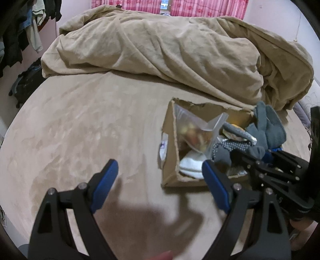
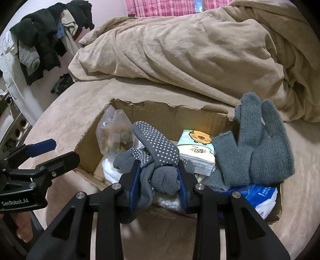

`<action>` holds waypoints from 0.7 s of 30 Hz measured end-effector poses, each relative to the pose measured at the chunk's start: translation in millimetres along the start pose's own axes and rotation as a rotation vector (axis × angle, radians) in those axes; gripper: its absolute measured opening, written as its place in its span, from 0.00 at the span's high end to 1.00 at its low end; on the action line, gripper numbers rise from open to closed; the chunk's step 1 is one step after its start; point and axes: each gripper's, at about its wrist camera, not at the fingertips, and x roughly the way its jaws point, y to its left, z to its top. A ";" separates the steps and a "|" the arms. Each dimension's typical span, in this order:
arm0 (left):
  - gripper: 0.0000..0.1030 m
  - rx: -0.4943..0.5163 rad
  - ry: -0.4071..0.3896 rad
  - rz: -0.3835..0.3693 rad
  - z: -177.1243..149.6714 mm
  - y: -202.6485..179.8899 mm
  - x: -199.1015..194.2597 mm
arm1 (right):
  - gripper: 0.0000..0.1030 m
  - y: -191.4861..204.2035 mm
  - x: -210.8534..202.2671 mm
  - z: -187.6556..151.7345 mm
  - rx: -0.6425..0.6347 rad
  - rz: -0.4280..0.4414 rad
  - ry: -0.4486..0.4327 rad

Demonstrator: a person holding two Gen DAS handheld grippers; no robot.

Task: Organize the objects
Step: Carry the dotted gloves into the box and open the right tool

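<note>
Fingers of the right gripper (image 2: 159, 180) pinch the dotted grey sock (image 2: 156, 152) over the cardboard box (image 2: 160, 108); left gripper (image 1: 160, 180) gapes empty.

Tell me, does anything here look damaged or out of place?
Yes. The cardboard box on the bed has a ragged, torn top edge, as if its flaps were ripped off. A teal glove hangs over its right rim rather than lying inside.

Grey sock (image 2: 158, 152) (white-dotted), teal glove (image 2: 260, 144), tan blanket (image 2: 180, 50), pink curtain (image 2: 160, 8).
</note>
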 end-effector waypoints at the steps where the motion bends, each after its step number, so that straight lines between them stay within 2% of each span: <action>1: 0.16 0.000 -0.007 -0.003 -0.2 0.0 -3.0 | 0.63 0.3 -1.0 0.1 0.000 -0.002 0.002; 4: 0.16 0.006 -0.017 -0.009 -0.8 -1.2 -11.1 | 0.55 0.0 -5.8 -0.4 -0.002 -0.011 -0.003; 8: 0.16 0.007 -0.022 -0.009 -3.6 -2.6 -21.3 | 0.53 0.5 -13.3 -0.8 -0.005 -0.021 -0.008; 13: 0.16 0.006 -0.038 -0.016 -8.6 -6.1 -39.9 | 0.42 4.5 -30.8 -3.1 -0.001 -0.047 -0.032; 21: 0.16 0.054 -0.095 0.000 -21.3 -22.9 -85.5 | 0.40 11.4 -71.0 -12.3 -0.004 -0.073 -0.061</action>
